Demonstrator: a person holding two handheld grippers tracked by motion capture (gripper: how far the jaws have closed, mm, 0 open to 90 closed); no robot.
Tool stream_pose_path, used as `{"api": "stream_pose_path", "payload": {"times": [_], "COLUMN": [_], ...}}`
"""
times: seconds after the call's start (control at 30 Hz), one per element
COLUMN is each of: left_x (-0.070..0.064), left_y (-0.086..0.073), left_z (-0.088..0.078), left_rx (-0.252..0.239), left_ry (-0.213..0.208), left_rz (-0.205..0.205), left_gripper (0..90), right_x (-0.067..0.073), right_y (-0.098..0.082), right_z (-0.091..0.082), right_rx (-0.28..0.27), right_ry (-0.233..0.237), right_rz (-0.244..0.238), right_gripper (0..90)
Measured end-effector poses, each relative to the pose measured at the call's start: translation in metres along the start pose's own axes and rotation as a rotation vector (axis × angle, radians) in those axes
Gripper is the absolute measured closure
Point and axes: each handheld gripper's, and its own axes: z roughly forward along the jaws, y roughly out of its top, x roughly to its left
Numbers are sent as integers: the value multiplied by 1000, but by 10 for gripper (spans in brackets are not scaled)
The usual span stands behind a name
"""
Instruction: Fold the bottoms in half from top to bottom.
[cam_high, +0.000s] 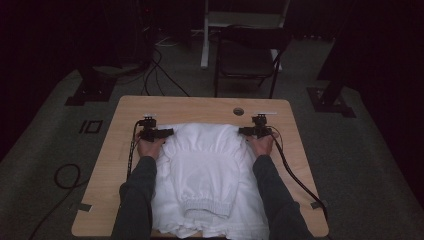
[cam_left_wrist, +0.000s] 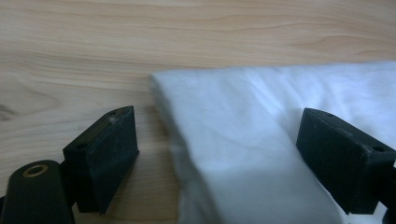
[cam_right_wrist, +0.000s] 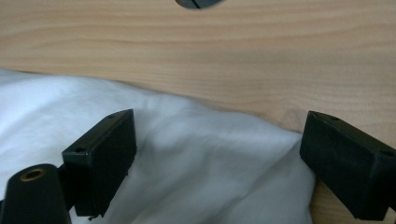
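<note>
High view: a white garment (cam_high: 207, 175) lies folded along the middle of the wooden worktop (cam_high: 295, 130), its ribbed hem toward the near edge. Left gripper (cam_high: 155, 133) and right gripper (cam_high: 256, 131) sit at the fold's two far corners, fingers spread wide, cloth between them but unpinched, apparently letting the fold settle flat. A chair (cam_high: 247, 57) stands beyond the far edge.

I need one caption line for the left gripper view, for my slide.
Open left gripper with black jaws astride the folded edge of a white fabric garment lying on the light wooden table.
</note>
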Motion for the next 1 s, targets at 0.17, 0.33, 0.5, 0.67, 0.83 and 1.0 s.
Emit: {"api": "stream_pose_path", "payload": {"times": [0.17, 0.33, 0.5, 0.67, 0.83, 1.0], "left_x": [5, 7, 11, 7, 1, 2], "left_y": [0, 1, 1, 1, 1, 0], "left_z": [-1, -1, -2, -2, -1, -1], "left_rx": [0, 1, -8, 0, 9, 43], "left_ry": [22, 11, 3, 17, -4, -63], "left_rz": [17, 24, 15, 40, 75, 51], "left_gripper": [135, 153, 182, 203, 398, 843], "right_x": [3, 5, -11, -2, 13, 16], "right_y": [0, 3, 4, 3, 2, 4], "right_z": [2, -1, -2, 1, 2, 2], "right_rx": [7, -33, -10, 0, 14, 52], "right_ry": [-32, -82, -58, 13, -79, -27], "right_rz": [-9, -5, 91, 58, -53, -78], "right_gripper": [105, 143, 121, 158, 439, 842]}}
